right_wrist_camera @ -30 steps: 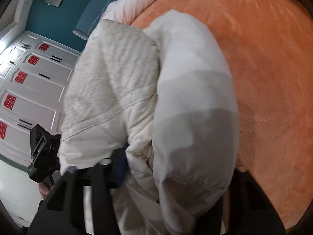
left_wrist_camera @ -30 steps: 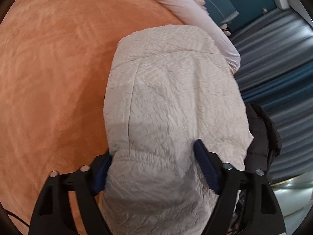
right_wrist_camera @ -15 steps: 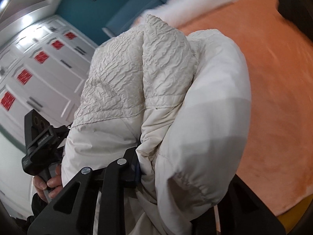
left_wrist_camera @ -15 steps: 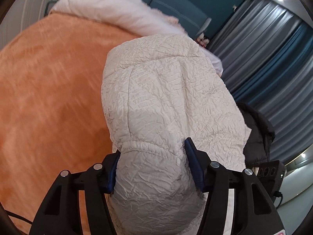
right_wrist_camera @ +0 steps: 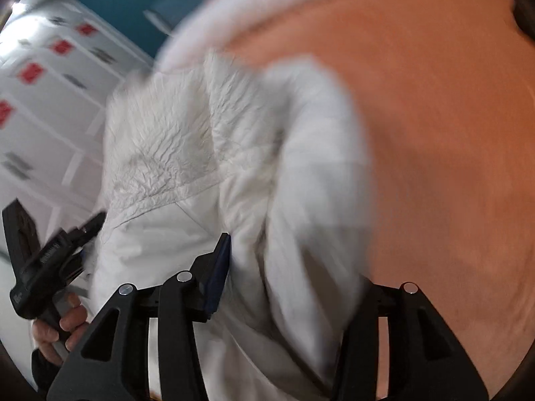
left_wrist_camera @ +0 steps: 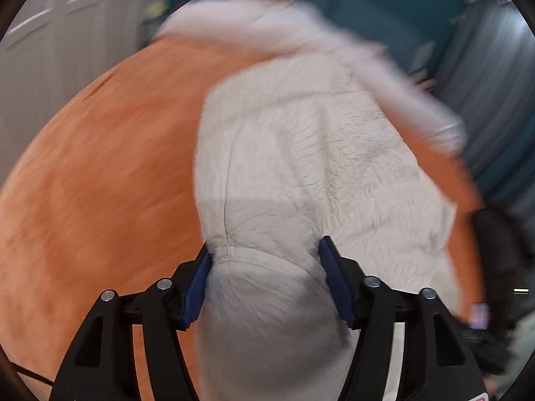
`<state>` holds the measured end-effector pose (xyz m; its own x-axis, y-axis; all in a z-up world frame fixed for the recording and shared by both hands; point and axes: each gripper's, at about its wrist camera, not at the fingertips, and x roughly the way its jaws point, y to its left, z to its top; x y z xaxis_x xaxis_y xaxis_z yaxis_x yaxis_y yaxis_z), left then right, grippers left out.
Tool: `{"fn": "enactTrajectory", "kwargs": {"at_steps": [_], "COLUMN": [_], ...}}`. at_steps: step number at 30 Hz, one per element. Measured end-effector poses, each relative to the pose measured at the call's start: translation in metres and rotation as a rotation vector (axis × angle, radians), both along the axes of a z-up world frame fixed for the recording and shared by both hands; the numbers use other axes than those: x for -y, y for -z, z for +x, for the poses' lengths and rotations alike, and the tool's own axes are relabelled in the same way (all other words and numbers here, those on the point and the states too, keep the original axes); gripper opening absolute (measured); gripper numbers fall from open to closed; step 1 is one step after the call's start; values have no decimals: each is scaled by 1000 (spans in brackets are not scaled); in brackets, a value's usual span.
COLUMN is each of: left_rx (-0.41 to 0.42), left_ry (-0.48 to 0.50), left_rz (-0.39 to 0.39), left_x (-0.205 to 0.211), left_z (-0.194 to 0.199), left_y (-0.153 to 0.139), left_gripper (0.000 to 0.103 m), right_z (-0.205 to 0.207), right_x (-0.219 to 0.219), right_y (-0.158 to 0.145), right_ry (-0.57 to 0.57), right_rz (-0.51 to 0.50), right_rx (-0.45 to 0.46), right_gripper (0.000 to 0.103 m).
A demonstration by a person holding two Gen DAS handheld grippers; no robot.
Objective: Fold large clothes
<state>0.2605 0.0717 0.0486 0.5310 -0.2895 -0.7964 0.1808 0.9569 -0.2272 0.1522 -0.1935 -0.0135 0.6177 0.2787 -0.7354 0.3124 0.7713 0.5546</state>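
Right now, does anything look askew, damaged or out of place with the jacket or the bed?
Nothing damaged or spilled. The white puffer jacket is bunched rather than flat, gathered between the left gripper fingers and bundled in the right gripper, whose jaws are opening. A dark garment lies at the orange bedspread edge. Both views are motion-blurred.

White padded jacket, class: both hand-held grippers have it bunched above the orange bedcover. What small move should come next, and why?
Probably lower the white padded jacket onto the orange bedcover. The left hand-held gripper pinches it, but the right hand-held gripper is opening with fabric between its jaws.
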Motion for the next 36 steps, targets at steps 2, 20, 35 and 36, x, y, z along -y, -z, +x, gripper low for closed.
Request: {"fn": "enactTrajectory", "kwargs": {"at_steps": [2, 20, 35, 36], "left_rx": [89, 132, 86, 93], "left_ry": [-26, 11, 75, 74], "left_rz": [16, 109, 222, 214], "left_x": [-14, -19, -22, -21], "left_z": [-18, -155, -136, -130], "left_y": [-4, -2, 42, 41], "left_gripper": [55, 77, 78, 79], "right_z": [-21, -8, 42, 36], "right_x": [6, -26, -3, 2], "right_y": [-7, -77, -57, -49], "right_ry": [16, -157, -24, 1], "right_rz": [58, -344, -93, -95], "right_rx": [74, 157, 274, 256], "right_gripper": [46, 31, 7, 7]}}
